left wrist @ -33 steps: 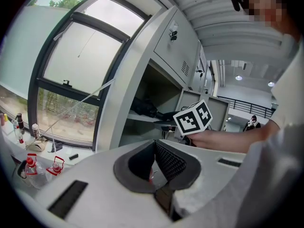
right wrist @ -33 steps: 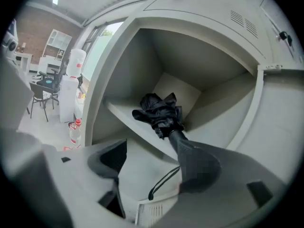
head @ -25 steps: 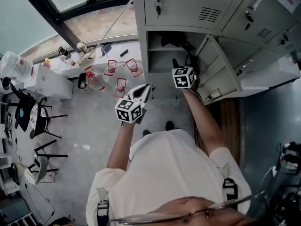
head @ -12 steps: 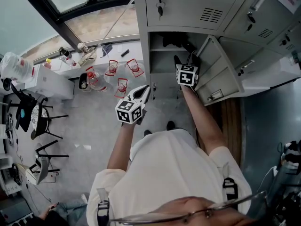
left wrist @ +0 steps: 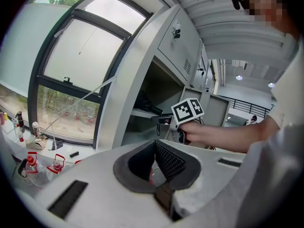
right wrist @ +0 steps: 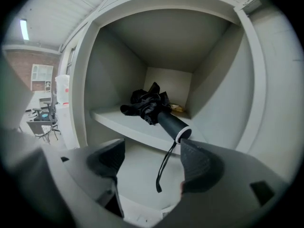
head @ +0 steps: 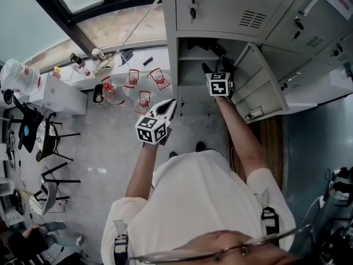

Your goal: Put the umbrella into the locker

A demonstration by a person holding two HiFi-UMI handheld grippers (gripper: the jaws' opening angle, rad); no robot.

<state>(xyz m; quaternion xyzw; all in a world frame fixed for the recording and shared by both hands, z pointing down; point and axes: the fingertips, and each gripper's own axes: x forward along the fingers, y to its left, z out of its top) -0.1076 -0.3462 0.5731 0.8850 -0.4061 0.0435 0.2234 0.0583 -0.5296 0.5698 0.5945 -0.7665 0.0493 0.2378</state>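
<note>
A black folded umbrella (right wrist: 154, 107) lies on the shelf inside the open locker (right wrist: 114, 77). Its handle end with a white ring points outward, and its wrist strap (right wrist: 164, 167) hangs over the shelf edge. My right gripper (right wrist: 151, 159) is open just in front of the handle, nothing between its jaws. In the head view that right gripper (head: 217, 70) sits at the locker mouth, with the umbrella (head: 205, 46) a dark shape behind it. My left gripper (head: 167, 109) hangs back over the floor, left of the locker. In its own view the left gripper (left wrist: 154, 159) is shut and holds nothing.
The locker door (head: 256, 87) stands swung out to the right. Above is a closed locker with keys (head: 192, 10) in its lock. Several water bottles with red handles (head: 140, 90) stand on the floor by the window. A white box (head: 55, 95) and chairs (head: 52, 142) are at left.
The right gripper has shifted slightly farther toward the locker mouth. The left gripper has stayed in place.
</note>
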